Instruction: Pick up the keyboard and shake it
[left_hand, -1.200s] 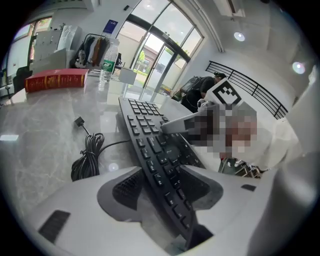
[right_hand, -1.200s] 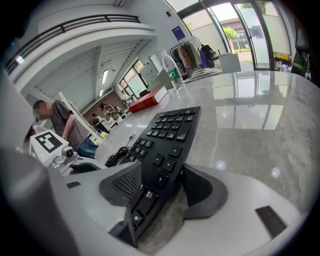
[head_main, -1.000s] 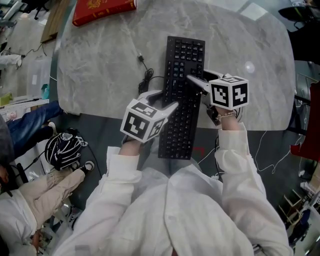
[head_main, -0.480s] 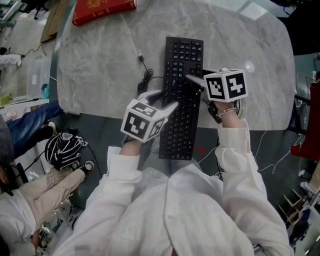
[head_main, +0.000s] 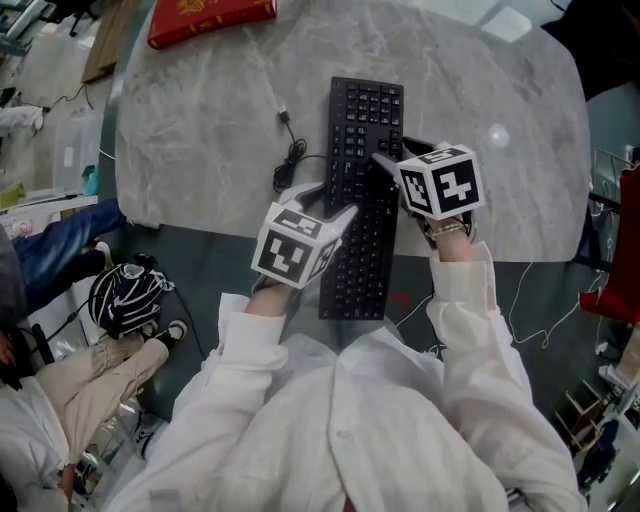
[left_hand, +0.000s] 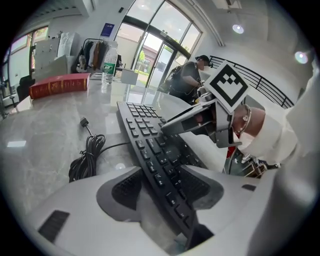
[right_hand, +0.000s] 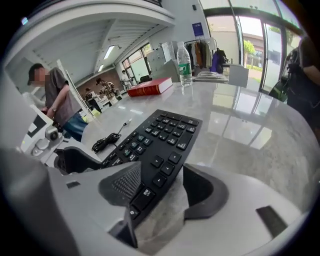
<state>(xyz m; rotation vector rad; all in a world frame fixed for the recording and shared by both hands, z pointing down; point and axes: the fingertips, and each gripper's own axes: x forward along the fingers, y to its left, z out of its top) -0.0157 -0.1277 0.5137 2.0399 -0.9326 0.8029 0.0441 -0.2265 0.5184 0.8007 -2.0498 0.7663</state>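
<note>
Left gripper (head_main: 338, 198) and right gripper (head_main: 392, 152) each clamp one long edge of the keyboard (head_main: 366, 115). Their jaws stand wide, one on the keys and one at the rim. Bare marble worktop (head_main: 190, 130) lies open on both sides. A coiled cable (head_main: 292, 158) sits just left, and a red book (head_main: 210, 18) lies well apart at the far edge. The keyboard's near end overhangs the worktop's front edge. It is black, running lengthwise away from the person.
</note>
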